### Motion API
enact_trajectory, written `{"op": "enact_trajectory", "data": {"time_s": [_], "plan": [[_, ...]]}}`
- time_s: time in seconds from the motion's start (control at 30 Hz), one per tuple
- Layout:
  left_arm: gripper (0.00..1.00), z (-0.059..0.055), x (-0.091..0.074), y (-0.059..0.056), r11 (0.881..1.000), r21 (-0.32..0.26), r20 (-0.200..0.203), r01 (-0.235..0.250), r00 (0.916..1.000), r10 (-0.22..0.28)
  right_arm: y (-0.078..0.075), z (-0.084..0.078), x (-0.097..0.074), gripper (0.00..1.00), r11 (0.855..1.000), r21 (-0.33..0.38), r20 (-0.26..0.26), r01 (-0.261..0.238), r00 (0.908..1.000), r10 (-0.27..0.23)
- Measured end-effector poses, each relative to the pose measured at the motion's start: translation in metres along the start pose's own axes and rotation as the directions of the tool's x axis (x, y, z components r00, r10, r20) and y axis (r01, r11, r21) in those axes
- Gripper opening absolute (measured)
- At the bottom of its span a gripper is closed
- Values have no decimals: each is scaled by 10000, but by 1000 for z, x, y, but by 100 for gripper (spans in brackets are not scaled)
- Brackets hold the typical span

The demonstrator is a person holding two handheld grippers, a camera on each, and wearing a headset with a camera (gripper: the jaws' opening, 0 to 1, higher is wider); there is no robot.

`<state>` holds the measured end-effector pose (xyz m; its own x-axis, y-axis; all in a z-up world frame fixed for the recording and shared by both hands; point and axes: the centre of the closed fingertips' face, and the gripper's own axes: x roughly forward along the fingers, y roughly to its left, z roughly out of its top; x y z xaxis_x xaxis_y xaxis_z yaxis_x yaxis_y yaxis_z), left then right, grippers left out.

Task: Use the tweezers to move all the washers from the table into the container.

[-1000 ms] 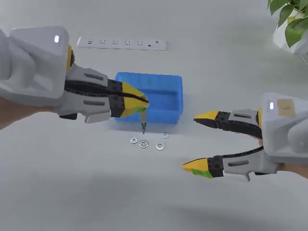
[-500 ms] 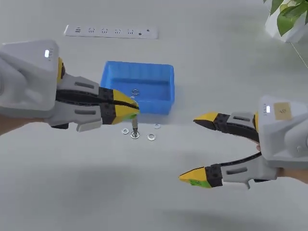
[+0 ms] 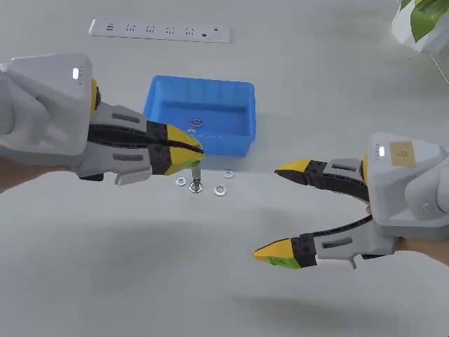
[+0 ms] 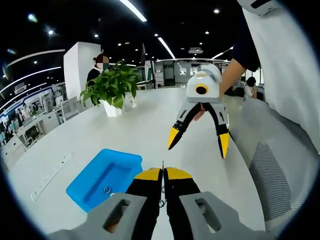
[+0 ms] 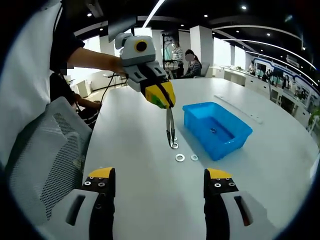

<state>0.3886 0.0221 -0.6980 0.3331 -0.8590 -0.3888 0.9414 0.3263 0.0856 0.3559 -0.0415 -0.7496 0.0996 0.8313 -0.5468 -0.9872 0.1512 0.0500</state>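
L gripper clenched on tweezers, tips down on washer just beside container, prob. to nip it; R gripper released, idle.

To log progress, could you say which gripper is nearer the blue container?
Left. The left gripper, gripping tweezers, is at the near wall of the blue container; the right gripper is farther off.

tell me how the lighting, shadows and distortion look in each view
Head view: soft even light, sharp, faint broad shadows on the table. Left gripper view: strong fisheye bending, bright ceiling lights glaring, blue container clear. Right gripper view: same bending, yet tweezers and washers look crisp.
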Motion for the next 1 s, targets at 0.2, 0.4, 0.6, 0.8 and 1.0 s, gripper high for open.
{"op": "enact_trajectory", "data": {"time_s": [0.2,0.4,0.6,0.8,1.0], "plan": [[5,-4,2,-1,9999,-157,137,54,9999,-52,1,-5,-1,72,9999,152,-129,-65,9999,67],[5,-5,-3,-4,9993,-229,66,289,9996,-288,1,-4,1,72,9998,161,-126,-137,9998,139],[5,-10,-9,-3,9986,-389,-110,348,9993,-353,-1,9,11,71,9995,67,132,-306,9994,305],[5,-10,-6,-4,9979,-506,-187,402,9990,-412,0,19,25,71,9977,-241,196,-627,9978,631],[5,-10,-4,-2,9979,-442,-342,473,9982,-488,-4,35,46,70,9935,-775,247,-836,9960,858]]}}
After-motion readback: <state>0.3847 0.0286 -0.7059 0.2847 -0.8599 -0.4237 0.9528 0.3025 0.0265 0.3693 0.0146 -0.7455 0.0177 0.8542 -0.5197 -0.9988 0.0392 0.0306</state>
